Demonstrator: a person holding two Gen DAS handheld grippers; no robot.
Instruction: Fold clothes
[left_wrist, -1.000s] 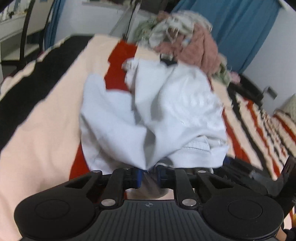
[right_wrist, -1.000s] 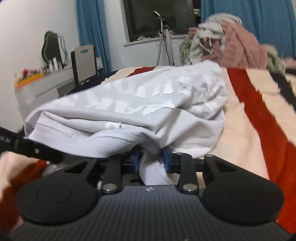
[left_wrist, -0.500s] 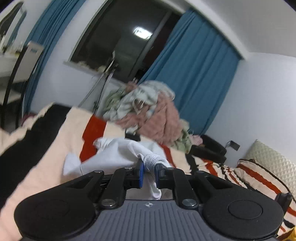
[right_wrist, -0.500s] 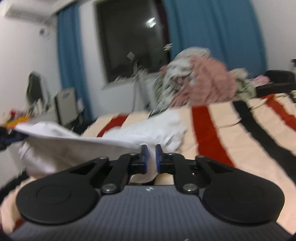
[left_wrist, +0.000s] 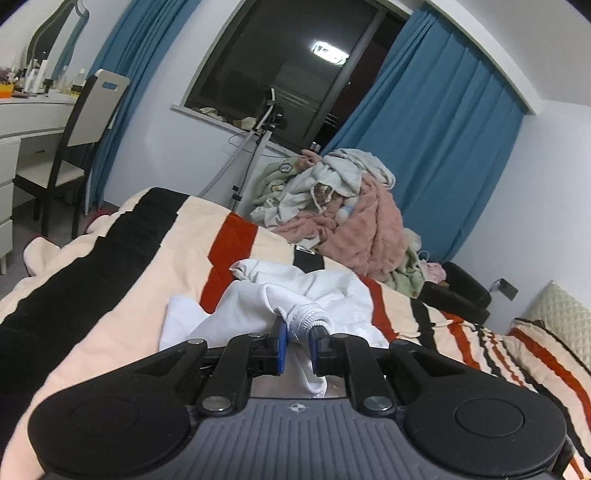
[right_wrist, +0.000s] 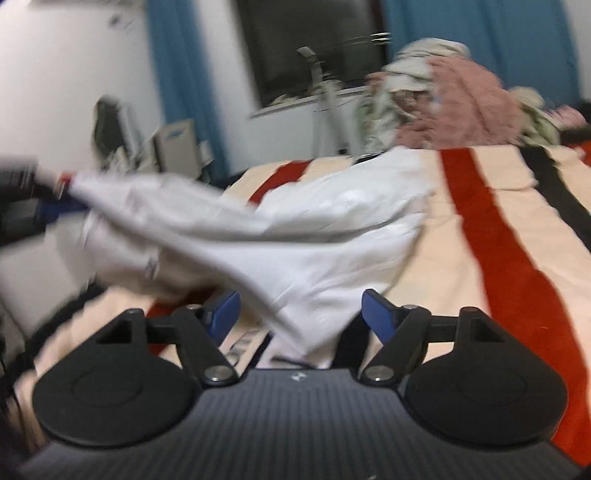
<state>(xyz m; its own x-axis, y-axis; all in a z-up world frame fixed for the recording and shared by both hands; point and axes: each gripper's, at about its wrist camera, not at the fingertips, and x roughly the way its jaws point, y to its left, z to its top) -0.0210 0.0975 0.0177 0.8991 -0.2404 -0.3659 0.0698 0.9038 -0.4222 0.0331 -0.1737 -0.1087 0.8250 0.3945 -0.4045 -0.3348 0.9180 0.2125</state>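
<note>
The white garment (left_wrist: 295, 295) lies crumpled on the striped bed cover (left_wrist: 110, 288), across its red stripe, with one ribbed edge lifted off the cover and pinched between the blue pads of the left hand-held gripper (left_wrist: 297, 338), whose jaws stand nearly closed on that bunched cloth. In the right wrist view, which is blurred, the same garment (right_wrist: 295, 229) stretches from the left hand-held gripper (right_wrist: 48, 192) at the far left edge down toward the right hand-held gripper (right_wrist: 300, 312). The right one's jaws are opening, spread wide, and a tapering tail of the cloth hangs between them; the pads (right_wrist: 375, 314) do not press on it. Beyond the garment, at the far end of the bed cover, sits a heap of clothes (left_wrist: 340, 210) with a pink fleecy piece on top. Behind the heap hang blue curtains (left_wrist: 443, 129) beside a dark window (left_wrist: 295, 70). Left of the bed cover stands a chair (left_wrist: 85, 125) at a white desk (left_wrist: 33, 114).
</note>
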